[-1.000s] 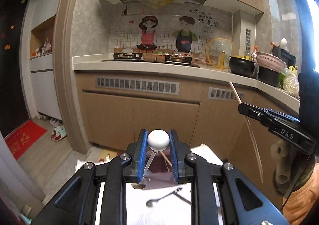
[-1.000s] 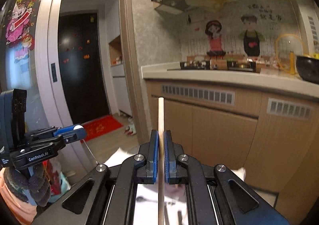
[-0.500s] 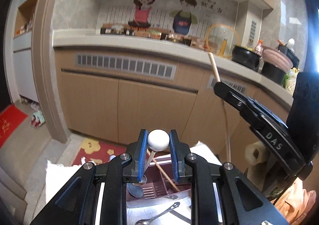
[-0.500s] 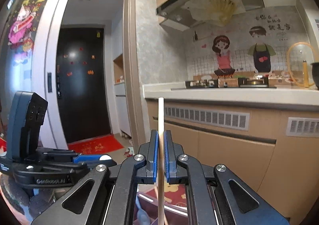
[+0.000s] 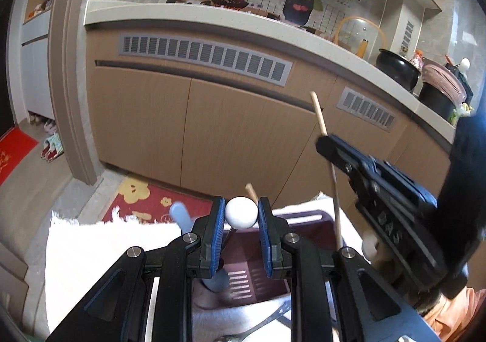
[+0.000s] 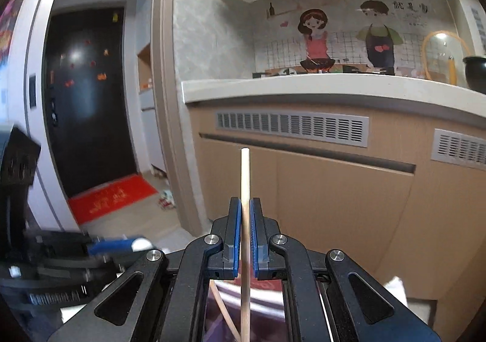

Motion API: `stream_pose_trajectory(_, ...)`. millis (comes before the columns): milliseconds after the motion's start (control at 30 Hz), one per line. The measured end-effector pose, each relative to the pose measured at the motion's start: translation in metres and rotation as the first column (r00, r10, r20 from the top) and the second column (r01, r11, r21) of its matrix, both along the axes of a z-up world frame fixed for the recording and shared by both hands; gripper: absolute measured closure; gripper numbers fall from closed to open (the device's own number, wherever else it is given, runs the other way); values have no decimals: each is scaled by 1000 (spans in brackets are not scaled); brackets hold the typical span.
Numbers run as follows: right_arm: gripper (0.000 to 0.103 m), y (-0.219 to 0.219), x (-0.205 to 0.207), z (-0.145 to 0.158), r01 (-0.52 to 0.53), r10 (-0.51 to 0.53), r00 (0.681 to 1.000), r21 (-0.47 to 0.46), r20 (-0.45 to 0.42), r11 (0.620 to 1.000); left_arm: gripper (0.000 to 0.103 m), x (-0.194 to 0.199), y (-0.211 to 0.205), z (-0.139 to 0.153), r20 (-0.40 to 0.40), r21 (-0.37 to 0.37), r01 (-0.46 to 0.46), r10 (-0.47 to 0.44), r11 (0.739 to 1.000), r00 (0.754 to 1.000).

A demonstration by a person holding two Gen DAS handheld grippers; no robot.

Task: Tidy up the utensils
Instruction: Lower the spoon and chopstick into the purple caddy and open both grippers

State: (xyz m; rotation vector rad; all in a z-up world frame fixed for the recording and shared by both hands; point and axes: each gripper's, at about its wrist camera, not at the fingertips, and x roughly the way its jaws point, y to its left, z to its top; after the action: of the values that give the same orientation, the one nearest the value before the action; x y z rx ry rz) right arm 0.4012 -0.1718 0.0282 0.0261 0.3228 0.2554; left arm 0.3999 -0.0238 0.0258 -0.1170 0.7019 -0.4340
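Two fisheye views, each looking forward along a hand-held gripper's two fingers. The left wrist view tilts down toward a maroon tray close below, with the kitchen counter above and beyond it, seen from low down. The right wrist view sits more level, facing the same counter from nearby, a dark door left of it. Both share the counter, its grey vents and the cartoon backsplash. Each view catches the other gripper at its edge.
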Motion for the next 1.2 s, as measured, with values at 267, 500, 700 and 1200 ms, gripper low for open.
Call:
stream_pose_trajectory(267,97,-16,-7,-17,13,-12,998,5,-69,1000,84,-8,-1,-8,-17,12,-15,15,1000,1000)
stream_pose_trajectory(500,97,-9,9,13,38,-38,998,12,45,999,84,-7,3,-8,-13,-10,-16,15,1000,1000)
stream_pose_trajectory(700,97,11,20,-1,25,-24,1000,-74,12,997,84,-1,6,-15,-29,-23,-7,6,1000,1000)
stream_pose_trajectory(1200,97,-8,-18,-2,-104,103,990,-3,-100,995,78,-28,-10,4,5,-84,207,-207,975,978)
